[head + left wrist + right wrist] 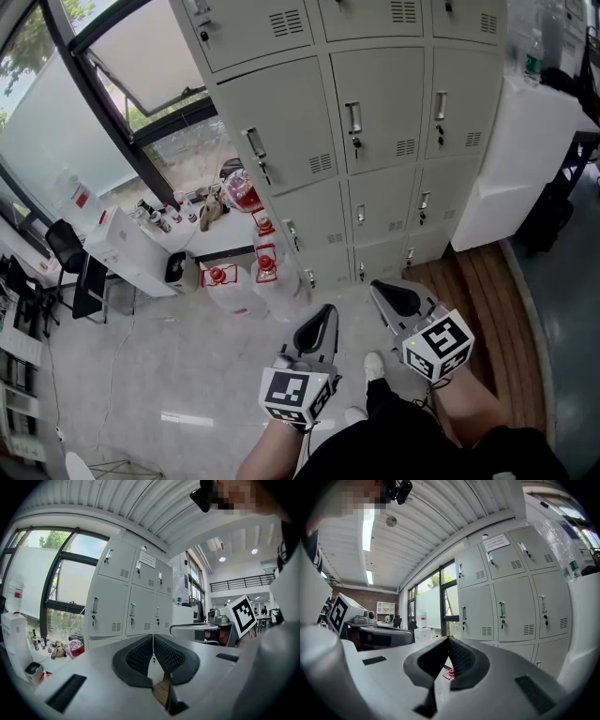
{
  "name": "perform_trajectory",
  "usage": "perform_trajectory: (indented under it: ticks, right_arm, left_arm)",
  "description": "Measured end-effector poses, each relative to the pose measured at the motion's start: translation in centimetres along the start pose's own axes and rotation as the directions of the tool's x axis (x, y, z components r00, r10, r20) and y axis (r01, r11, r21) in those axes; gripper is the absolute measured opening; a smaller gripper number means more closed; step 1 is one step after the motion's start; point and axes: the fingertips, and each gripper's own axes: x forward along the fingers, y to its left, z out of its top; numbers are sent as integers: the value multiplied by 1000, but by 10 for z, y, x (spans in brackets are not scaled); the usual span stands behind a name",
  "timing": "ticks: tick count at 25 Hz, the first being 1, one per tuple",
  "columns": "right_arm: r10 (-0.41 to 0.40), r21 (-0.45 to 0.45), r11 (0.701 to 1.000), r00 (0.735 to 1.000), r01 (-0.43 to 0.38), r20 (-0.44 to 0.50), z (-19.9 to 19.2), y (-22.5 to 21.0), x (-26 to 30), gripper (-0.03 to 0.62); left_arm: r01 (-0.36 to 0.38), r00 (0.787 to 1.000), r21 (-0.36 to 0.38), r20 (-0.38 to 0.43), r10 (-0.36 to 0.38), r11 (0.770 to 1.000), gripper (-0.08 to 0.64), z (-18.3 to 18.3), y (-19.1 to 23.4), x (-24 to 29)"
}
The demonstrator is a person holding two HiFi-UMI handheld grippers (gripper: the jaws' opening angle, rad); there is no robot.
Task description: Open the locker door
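Observation:
A bank of pale grey lockers (375, 122) stands ahead, each door shut, with a chrome handle (352, 118) and a key below it. The same lockers (131, 606) fill the middle of the left gripper view and the lockers (506, 606) the right half of the right gripper view. My left gripper (323, 316) is held low, well short of the lockers, jaws shut with nothing between them. My right gripper (394, 295) is beside it, also shut and empty. Both point level toward the lockers, about a stride away.
Large water bottles (267, 272) with red caps stand on the floor at the lockers' left foot, beside a low shelf with small bottles (155, 217). A white cabinet (520, 159) stands to the right of the lockers. Windows (84, 112) run along the left.

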Motion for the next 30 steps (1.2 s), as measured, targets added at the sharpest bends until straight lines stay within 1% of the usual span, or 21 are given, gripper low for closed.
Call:
perform_trajectory:
  ticks: [5,22,30]
  right_arm:
    - [11,0,1000,1000,-11,-6,2,-19,22,54]
    - [34,-25,999,999,-35,-32,12,-95,99,54]
    - [30,-25,999,999,-31,-26,19,-135,135,54]
  left_arm:
    - [-22,1000,-9,1,22,1000,20,2,18,21]
    - [-30,1000,-27,-3,30,999,20,10,67,112]
    - [-37,999,-28,-2,37,999,20,16,91,157]
